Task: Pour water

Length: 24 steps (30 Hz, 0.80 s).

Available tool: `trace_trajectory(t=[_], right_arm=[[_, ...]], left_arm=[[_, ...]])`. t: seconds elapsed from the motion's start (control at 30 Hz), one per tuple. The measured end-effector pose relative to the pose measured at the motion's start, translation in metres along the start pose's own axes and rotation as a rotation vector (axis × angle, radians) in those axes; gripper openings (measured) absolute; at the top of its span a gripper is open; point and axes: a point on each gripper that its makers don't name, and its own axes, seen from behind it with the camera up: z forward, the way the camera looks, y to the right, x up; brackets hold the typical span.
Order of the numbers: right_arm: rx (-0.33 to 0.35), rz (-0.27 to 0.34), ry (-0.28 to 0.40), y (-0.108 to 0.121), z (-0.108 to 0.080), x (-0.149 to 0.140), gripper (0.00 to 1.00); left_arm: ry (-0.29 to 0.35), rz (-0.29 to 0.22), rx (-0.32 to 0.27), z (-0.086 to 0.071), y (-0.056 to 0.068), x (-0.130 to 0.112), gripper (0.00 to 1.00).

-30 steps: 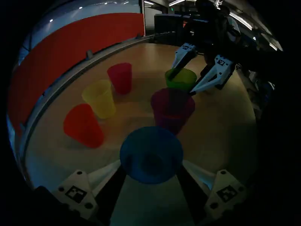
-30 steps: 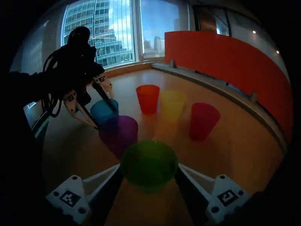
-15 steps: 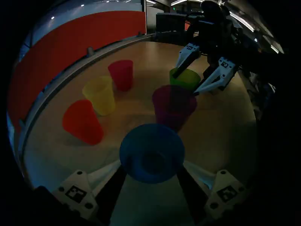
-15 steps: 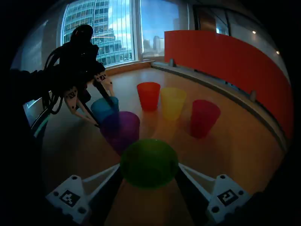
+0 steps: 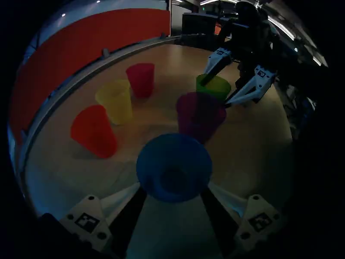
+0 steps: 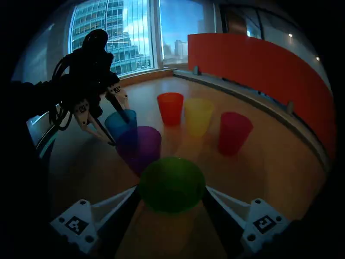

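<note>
Lower centre of each frame: the left gripper clamps a blue cup, the right gripper a green cup, both upright, likely against spills, flanking the mid-frame purple cup, the probable receiver; any water is too dim to see

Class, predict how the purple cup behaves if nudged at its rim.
The purple cup looks like thin translucent plastic: probably light, slightly squashy. Standing on its narrower base on the smooth table, it would likely tip or slide.
</note>
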Motion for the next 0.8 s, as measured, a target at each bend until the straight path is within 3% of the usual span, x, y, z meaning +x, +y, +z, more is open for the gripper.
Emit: trace_trajectory(t=[0.3, 0.8], right_arm=[[-0.024, -0.003, -0.018, 0.002, -0.011, -0.014, 1.0], [-0.068, 0.026, -0.002, 0.002, -0.043, -0.025, 1.0]], left_arm=[[-0.014, -0.008, 0.021, -0.009, -0.001, -0.012, 0.82], [0.007, -0.053, 0.089, -0.037, 0.002, -0.028, 0.83]])
